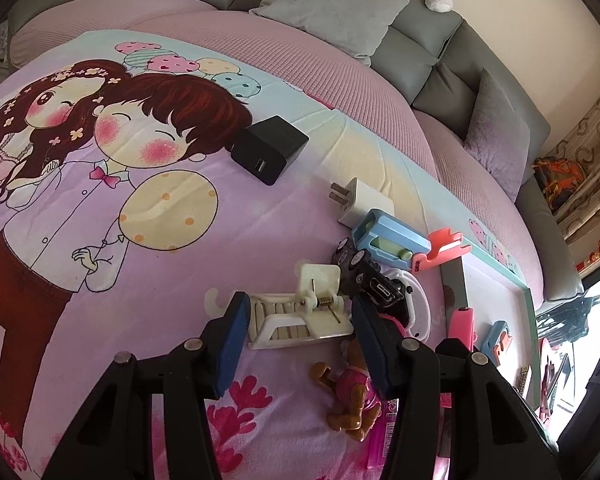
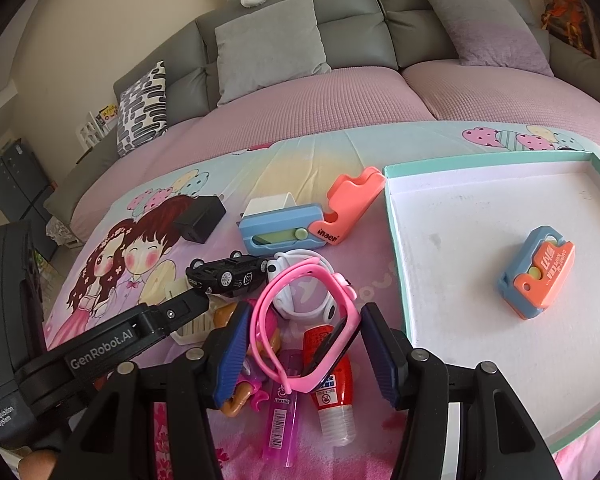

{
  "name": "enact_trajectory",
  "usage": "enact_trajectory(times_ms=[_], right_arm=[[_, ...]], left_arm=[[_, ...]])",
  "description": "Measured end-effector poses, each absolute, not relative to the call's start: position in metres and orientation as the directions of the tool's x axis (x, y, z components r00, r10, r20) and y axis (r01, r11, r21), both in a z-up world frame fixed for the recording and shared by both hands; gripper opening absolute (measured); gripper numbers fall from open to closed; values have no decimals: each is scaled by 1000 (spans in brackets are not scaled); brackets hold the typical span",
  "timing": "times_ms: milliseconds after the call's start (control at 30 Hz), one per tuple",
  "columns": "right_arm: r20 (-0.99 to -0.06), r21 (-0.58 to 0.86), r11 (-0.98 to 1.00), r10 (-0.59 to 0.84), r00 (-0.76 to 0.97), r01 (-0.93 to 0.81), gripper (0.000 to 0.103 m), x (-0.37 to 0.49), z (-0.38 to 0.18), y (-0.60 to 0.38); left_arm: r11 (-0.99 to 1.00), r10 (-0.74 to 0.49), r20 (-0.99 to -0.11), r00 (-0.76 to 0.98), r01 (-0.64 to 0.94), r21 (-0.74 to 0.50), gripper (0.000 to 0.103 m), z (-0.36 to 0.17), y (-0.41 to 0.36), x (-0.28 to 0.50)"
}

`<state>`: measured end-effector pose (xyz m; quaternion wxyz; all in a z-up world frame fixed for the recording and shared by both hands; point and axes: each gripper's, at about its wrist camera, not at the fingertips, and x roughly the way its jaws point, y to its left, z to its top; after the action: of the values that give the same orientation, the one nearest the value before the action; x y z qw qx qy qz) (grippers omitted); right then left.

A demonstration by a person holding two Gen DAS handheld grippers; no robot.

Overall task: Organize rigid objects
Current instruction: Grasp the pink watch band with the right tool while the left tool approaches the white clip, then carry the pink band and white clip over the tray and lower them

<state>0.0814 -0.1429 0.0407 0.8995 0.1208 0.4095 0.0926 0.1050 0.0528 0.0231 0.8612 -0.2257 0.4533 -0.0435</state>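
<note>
On the bed, the left tool (image 1: 298, 322) brackets a white clip (image 1: 300, 312) without clearly gripping it, its long axis running 9 to 3 o'clock between the pads, while the right tool (image 2: 302, 346) stands open around a pink watch (image 2: 304, 320), tray (image 2: 396, 240) at 2 o'clock.

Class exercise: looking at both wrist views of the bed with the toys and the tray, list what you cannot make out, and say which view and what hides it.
- Toy dog: left wrist view, head behind a finger of the left gripper.
- Red bottle: right wrist view, label partly covered by the pink watch.
- White clip: left wrist view, whether the pads touch it is unclear.
- Tray: right wrist view, far right corner cut off by the picture's edge.
</note>
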Motion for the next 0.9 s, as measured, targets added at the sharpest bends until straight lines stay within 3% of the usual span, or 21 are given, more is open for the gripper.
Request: enact_trajectory(times_ms=[167, 533, 900], right_arm=[[-717, 294, 954, 264, 645, -63, 58, 82, 40, -143], [-709, 300, 952, 268, 653, -65, 58, 81, 43, -145], [-677, 312, 948, 272, 683, -68, 58, 77, 53, -150]], left_arm=[[892, -291, -759, 582, -122, -435, 48, 22, 52, 105], [907, -265, -745, 613, -104, -408, 48, 36, 52, 99], [909, -236, -670, 704, -83, -408, 48, 78, 60, 83]])
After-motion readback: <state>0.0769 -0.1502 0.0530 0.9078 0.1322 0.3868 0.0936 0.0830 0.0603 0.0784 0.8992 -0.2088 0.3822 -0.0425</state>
